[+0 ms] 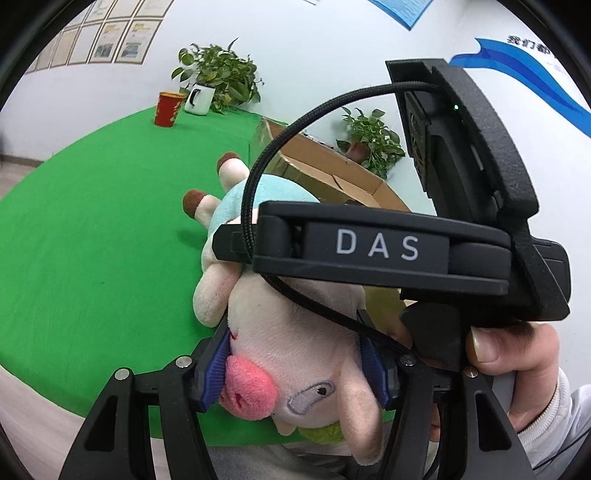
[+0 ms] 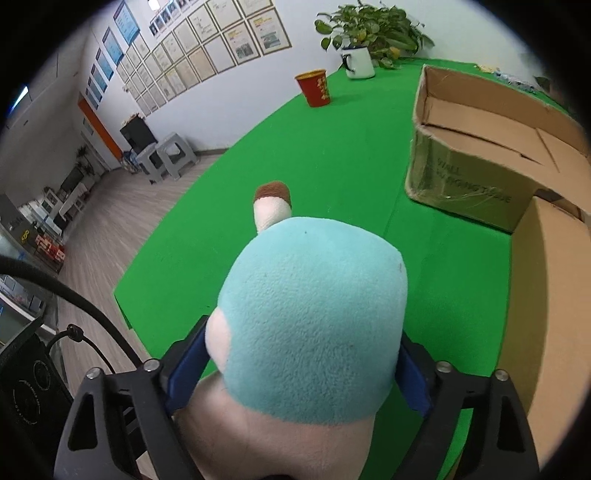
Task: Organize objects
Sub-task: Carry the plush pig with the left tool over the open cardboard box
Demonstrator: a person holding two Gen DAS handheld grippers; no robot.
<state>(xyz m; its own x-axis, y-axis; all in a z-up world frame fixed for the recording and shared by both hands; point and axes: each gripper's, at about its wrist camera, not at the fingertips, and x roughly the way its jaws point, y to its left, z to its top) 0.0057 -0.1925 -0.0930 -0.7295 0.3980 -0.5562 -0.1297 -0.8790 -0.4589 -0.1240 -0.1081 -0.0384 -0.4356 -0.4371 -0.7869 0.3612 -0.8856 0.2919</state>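
A plush pig toy (image 1: 295,354) with a pink snout, cream head and light-blue body is held over the near edge of the green table (image 1: 92,221). My left gripper (image 1: 295,369) is shut on its head, blue pads on both sides. My right gripper (image 2: 299,369) is shut on its blue body (image 2: 314,325); the right gripper's black housing marked DAS (image 1: 376,247) crosses the left wrist view above the toy. One brown-tipped leg (image 2: 273,206) points away over the table. An open cardboard box (image 2: 480,158) stands to the right.
A red paper cup (image 2: 314,88), a white enamel mug (image 2: 356,62) and a potted plant (image 2: 373,29) stand at the table's far end. A second plant (image 1: 373,144) is behind the box. A box flap (image 2: 546,280) lies close on the right. Floor and stools (image 2: 166,158) are left of the table.
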